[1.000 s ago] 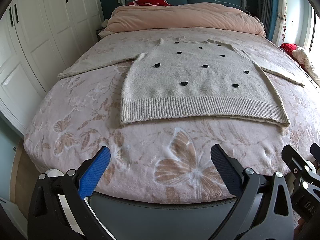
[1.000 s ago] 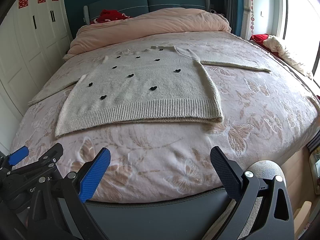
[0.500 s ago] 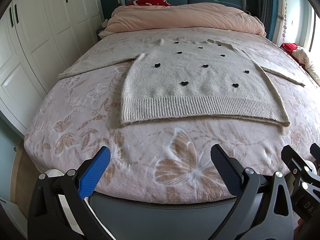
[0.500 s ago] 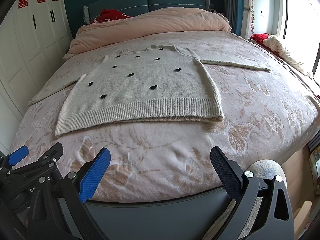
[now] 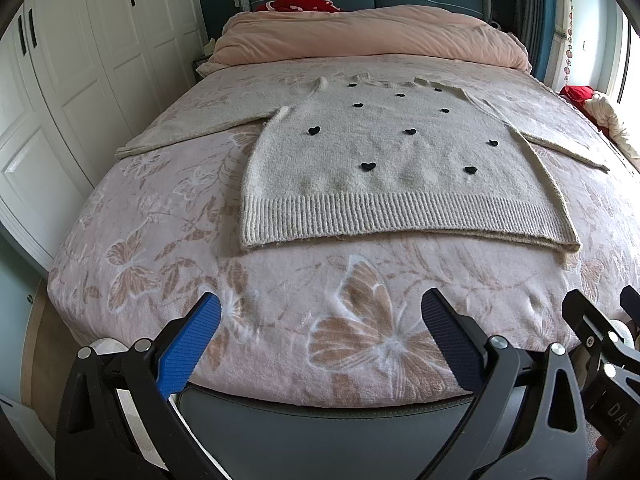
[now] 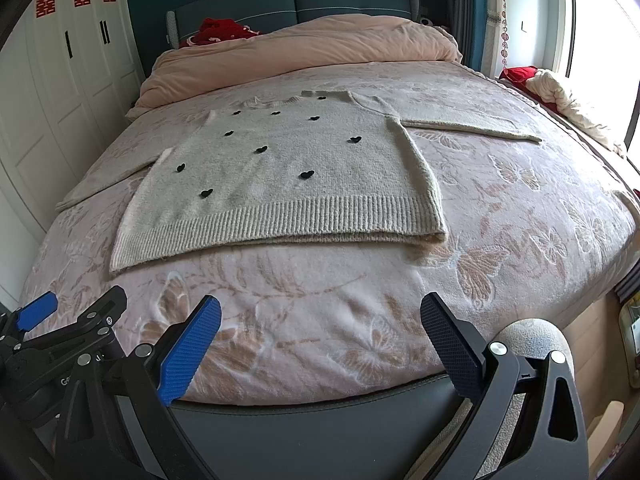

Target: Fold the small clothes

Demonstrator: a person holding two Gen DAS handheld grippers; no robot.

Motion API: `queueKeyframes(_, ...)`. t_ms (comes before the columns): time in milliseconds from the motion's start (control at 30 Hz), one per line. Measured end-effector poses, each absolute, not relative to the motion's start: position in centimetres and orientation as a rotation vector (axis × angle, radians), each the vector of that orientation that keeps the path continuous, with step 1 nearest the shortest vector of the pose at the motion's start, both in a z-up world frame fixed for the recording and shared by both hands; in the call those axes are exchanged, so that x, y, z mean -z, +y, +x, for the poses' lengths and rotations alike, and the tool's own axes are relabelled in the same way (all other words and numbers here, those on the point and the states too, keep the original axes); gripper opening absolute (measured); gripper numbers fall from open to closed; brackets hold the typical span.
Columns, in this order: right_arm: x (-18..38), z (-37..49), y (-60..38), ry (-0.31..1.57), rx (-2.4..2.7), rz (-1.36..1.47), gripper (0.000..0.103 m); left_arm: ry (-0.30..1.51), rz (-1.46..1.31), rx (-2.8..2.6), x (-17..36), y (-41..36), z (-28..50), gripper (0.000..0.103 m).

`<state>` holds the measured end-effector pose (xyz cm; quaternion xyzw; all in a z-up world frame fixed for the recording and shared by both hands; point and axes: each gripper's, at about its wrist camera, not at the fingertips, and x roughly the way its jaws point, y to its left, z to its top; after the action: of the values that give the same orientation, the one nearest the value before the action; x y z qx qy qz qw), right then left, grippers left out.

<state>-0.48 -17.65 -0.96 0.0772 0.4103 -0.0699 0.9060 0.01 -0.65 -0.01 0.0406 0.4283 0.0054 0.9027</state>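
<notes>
Bed [image 5: 280,320] filling both views, spread with a pink butterfly blanket [image 6: 520,208]; pink duvet [image 5: 360,36] bunched at the headboard end. Cream sweater [image 5: 384,168] with black hearts lying flat and unfolded on the middle of the bed, ribbed hem toward the foot of the bed, both sleeves spread out sideways. Left sleeve [image 5: 192,128] reaching toward the wardrobe [image 5: 80,80] side of the bed, right sleeve [image 6: 472,124] toward the window side.

Left gripper [image 5: 320,340] spread wide, empty, hanging over the foot of the bed, well short of the hem, touching nothing. Right gripper [image 6: 320,340] likewise spread wide and empty, over the foot of the bed, clear of the sweater.

Red cloth [image 5: 304,0] behind the duvet, mostly hidden by it. White and red bundle [image 6: 560,96] off the window side of the bed, partly washed out by glare and hard to make out. Neckline of the sweater small and foreshortened at the far end, its shape unclear. Round grey object [image 6: 532,340] below the foot of the bed, behind the right gripper's finger, cut off and unidentifiable. Part of the other gripper intruding at the lower edge of each view.
</notes>
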Motion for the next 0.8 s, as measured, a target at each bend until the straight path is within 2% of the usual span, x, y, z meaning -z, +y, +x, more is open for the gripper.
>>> queueKeyframes(300,0.1,2.8,-21.6,0.803,0.162,0.162,0.098,0.894,0.036,0.012,-0.2,0.0,3.6,0.098)
queueKeyframes(567,0.2,12.9,-35.2,0.796,0.343,0.257,0.098,0.888,0.037,-0.011,0.1,-1.0,12.5,0.098)
queueKeyframes(800,3.8,23.8,-50.3,0.798,0.457,0.413,0.098,0.899,-0.003,-0.007,1.2,-1.6,19.1,0.098)
